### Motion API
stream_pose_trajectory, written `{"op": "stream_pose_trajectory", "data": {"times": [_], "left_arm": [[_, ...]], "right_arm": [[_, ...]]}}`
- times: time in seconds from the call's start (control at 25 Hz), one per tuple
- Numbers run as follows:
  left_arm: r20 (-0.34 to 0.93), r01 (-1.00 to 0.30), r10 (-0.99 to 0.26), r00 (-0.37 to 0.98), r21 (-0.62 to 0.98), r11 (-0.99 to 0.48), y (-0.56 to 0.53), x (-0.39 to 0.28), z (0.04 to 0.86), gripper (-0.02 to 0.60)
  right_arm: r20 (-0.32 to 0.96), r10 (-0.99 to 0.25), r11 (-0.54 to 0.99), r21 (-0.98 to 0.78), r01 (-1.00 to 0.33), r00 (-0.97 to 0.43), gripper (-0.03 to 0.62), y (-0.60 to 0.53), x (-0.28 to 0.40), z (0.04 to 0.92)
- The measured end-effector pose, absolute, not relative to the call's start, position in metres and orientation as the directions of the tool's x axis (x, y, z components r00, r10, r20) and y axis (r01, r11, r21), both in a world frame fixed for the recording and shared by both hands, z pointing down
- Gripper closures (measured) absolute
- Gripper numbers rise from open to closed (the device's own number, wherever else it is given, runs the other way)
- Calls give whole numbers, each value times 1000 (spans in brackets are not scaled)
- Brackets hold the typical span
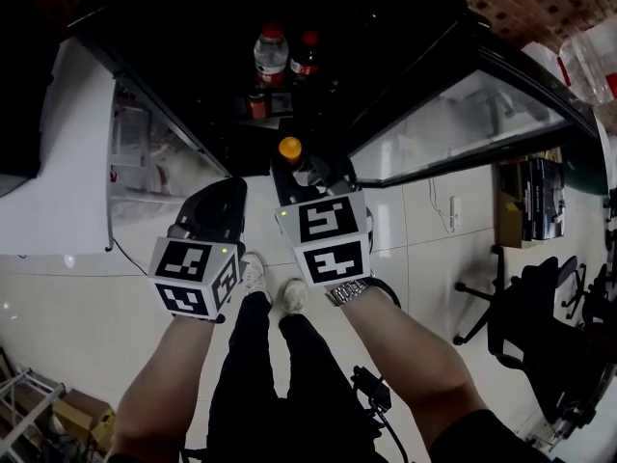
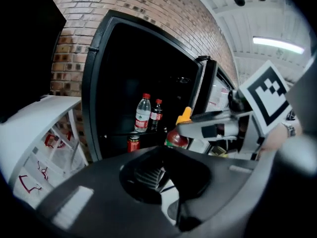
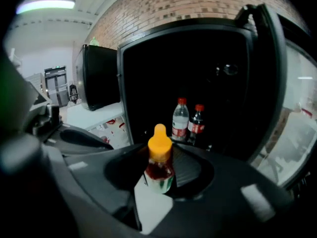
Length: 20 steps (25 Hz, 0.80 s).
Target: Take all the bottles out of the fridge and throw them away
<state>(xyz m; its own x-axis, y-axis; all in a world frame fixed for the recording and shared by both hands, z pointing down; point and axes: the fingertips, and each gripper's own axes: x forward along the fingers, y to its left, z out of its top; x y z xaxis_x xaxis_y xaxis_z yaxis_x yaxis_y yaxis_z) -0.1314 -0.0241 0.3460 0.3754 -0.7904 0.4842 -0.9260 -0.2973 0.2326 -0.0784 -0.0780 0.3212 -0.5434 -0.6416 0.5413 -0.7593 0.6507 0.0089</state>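
Bottle with the orange cap sits pinched in the right gripper at the fridge mouth. Left gripper is empty, jaws slightly apart. Removal step, I'd say. Next comes binning it, then 2 more inside: water bottle, cola bottle.

The sauce bottle is red, orange-capped; the fridge black; the brick wall red-brown.
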Motion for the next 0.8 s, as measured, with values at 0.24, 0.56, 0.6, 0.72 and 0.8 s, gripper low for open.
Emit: {"op": "stream_pose_trajectory", "data": {"times": [0.24, 0.56, 0.6, 0.72, 0.8], "left_arm": [[515, -904, -743, 428, 227, -363, -12, -70, 374, 578], [588, -847, -619, 520, 265, -460, 24, 7, 444, 578], [597, -839, -601, 531, 270, -473, 29, 16, 454, 578], [622, -816, -550, 557, 286, -503, 42, 41, 482, 578], [637, -802, -518, 570, 297, -518, 51, 54, 498, 578]], "right_arm": [[625, -626, 583, -23, -812, -467, 451, -26, 5, 381], [764, -553, 471, -42, -881, -333, 451, 36, 97, 493], [777, -542, 460, -44, -887, -321, 451, 42, 105, 506], [808, -510, 433, -54, -900, -295, 453, 56, 123, 544], [826, -488, 416, -62, -907, -281, 453, 66, 134, 569]]}}
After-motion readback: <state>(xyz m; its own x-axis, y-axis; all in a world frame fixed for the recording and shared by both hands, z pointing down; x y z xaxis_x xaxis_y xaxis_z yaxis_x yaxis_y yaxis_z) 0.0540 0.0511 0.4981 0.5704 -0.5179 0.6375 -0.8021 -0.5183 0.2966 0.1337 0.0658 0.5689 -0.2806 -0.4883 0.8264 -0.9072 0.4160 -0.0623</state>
